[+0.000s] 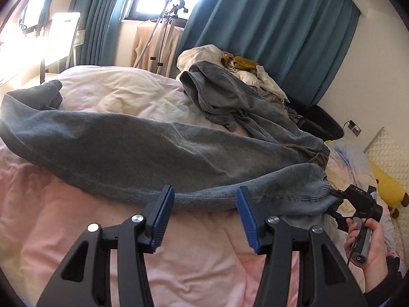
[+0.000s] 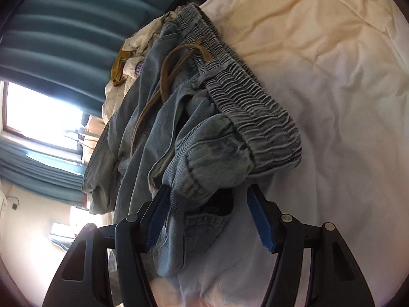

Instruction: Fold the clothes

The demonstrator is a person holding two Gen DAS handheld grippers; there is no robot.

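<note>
1. The left hand-held gripper (image 1: 205, 204) stood spread at lower centre, its blue pads just before the jeans (image 1: 133, 151) hem.
2. The jeans stretched across the pink bed (image 1: 51, 217).
3. The right hand-held gripper (image 2: 208, 213), spread, had denim between its fingers.

Two claws: the left claw (image 1: 205, 206) and the right claw (image 2: 208, 204). One pair of jeans (image 1: 143, 153) on one bed (image 1: 76, 230). One pile of light clothes (image 1: 204, 53) behind it. One yellow stuffed toy (image 1: 387, 186). Two teal curtains (image 1: 276, 30). One hand (image 1: 368, 245) in view.
</note>
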